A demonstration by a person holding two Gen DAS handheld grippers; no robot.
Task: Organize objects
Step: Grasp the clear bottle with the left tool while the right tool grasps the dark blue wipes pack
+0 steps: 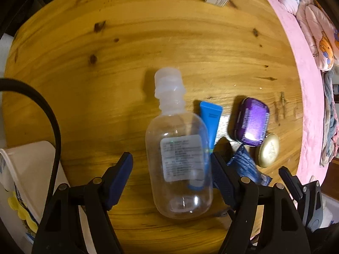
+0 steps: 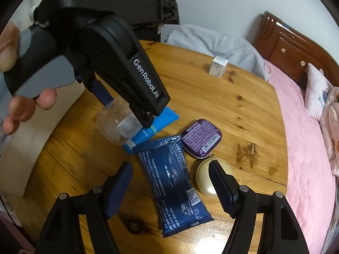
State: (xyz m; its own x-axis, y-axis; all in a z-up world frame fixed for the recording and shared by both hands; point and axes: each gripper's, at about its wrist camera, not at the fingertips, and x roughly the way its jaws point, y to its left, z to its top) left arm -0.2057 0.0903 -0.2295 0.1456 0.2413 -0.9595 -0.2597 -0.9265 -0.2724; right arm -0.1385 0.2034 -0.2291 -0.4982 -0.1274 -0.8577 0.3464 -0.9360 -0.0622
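A clear plastic bottle [image 1: 180,148] with a white cap and paper label lies on its side on the round wooden counter [image 1: 148,42], between the spread jaws of the left hand-held gripper [image 1: 171,165]; whether the right pad touches it cannot be told. Just right of the bottle lies a blue squeeze tube [image 1: 210,118], then a purple rectangular tin [image 1: 252,122] and a gold oval case [image 1: 269,150], close together. In the right wrist view, the right hand-held gripper [image 2: 171,180] hangs open above a dark blue foil snack packet [image 2: 175,182] lying flat beside the tin and case. A small white carton [image 2: 219,66] stands well apart near the counter's far edge. A pink bed [image 2: 307,148] borders the counter.
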